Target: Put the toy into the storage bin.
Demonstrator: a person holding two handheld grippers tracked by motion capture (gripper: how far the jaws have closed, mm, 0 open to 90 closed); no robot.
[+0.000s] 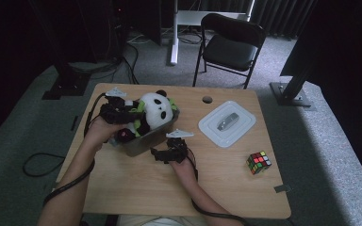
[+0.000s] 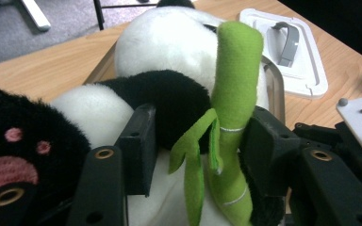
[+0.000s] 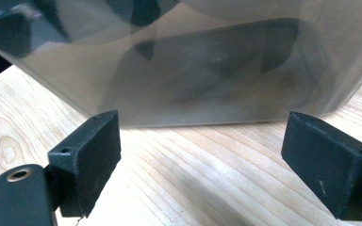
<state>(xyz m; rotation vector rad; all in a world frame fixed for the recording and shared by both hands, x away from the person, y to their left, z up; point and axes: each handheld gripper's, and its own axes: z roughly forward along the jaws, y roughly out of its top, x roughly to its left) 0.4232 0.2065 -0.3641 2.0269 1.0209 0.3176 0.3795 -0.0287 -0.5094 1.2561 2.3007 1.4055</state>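
Note:
A panda plush (image 1: 158,109) lies in a grey metal container (image 1: 151,141) at the table's left. My left gripper (image 1: 128,113) reaches into the container from the left. In the left gripper view, the panda's black arm (image 2: 169,103) and a green felt bamboo stalk (image 2: 233,70) fill the space between the left gripper (image 2: 200,136) pads; both look uncrushed. My right gripper (image 1: 159,153) rests on the wood just in front of the container. The right gripper (image 3: 202,155) stands open and wide, with the container's wall (image 3: 207,61) close ahead and nothing between the pads.
A white rectangular lid with a grey handle (image 1: 227,123) lies right of the container. A Rubik's cube (image 1: 259,162) sits near the right edge. A black chair (image 1: 231,44) stands beyond the table (image 1: 136,188). A small round hole (image 1: 207,100) is in the tabletop.

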